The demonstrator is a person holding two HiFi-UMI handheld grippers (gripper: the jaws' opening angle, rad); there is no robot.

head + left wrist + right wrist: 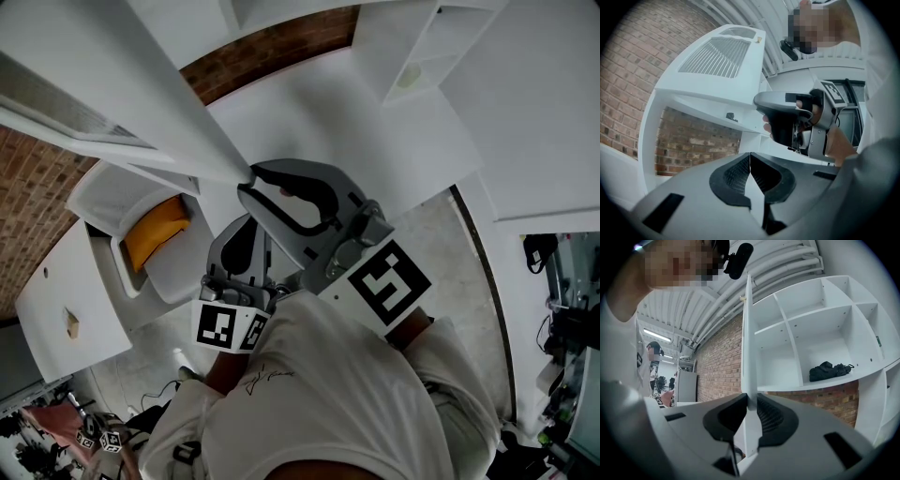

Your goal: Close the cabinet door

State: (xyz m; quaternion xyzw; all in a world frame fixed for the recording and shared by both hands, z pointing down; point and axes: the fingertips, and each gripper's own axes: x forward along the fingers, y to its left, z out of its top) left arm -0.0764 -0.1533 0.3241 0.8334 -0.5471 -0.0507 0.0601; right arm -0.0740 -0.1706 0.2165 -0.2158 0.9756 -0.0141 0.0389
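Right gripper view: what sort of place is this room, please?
Likely a workshop or lab, not a home: a bare brick wall, a white open-shelf cabinet, and strip lights under an industrial ribbed ceiling.

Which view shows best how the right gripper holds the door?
The right gripper view: the door edge stands clamped between the right gripper jaws. The head view shows the panel from above, with the gripper at its corner. The left gripper view shows its slatted face and that gripper from the side.
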